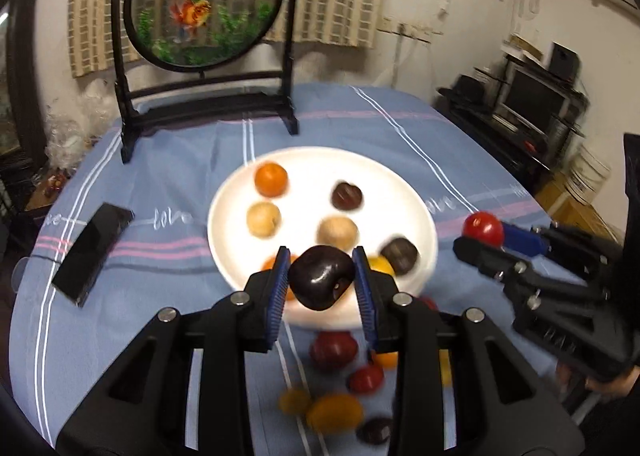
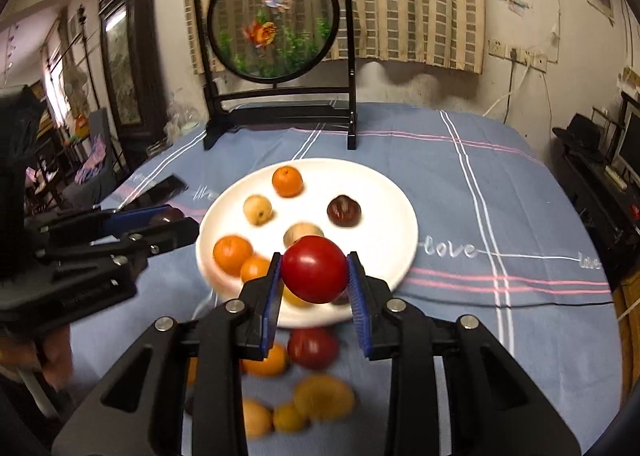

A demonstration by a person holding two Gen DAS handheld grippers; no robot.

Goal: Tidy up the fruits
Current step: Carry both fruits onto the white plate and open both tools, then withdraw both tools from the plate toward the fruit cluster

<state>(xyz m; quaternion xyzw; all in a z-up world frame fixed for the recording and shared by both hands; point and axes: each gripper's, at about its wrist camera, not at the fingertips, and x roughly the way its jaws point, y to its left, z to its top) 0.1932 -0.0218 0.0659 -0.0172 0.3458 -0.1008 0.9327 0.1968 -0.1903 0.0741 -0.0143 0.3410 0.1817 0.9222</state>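
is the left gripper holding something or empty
Holding. The left gripper is shut on a dark plum, both blue pads pressed against its sides, above the near rim of the white plate.

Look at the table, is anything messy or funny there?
Yes. Several round red, orange and yellow fruits lie loose on the blue striped tablecloth, off the round white plate. A flat black phone lies askew beside it.

White cursive word "love" embroidered on the blue striped cotton tablecloth (image 2: 480, 192), legible right of the round white plate (image 2: 400, 216), repeated partly at the cloth's right edge, again left of the plate in the left wrist view (image 1: 168, 218)
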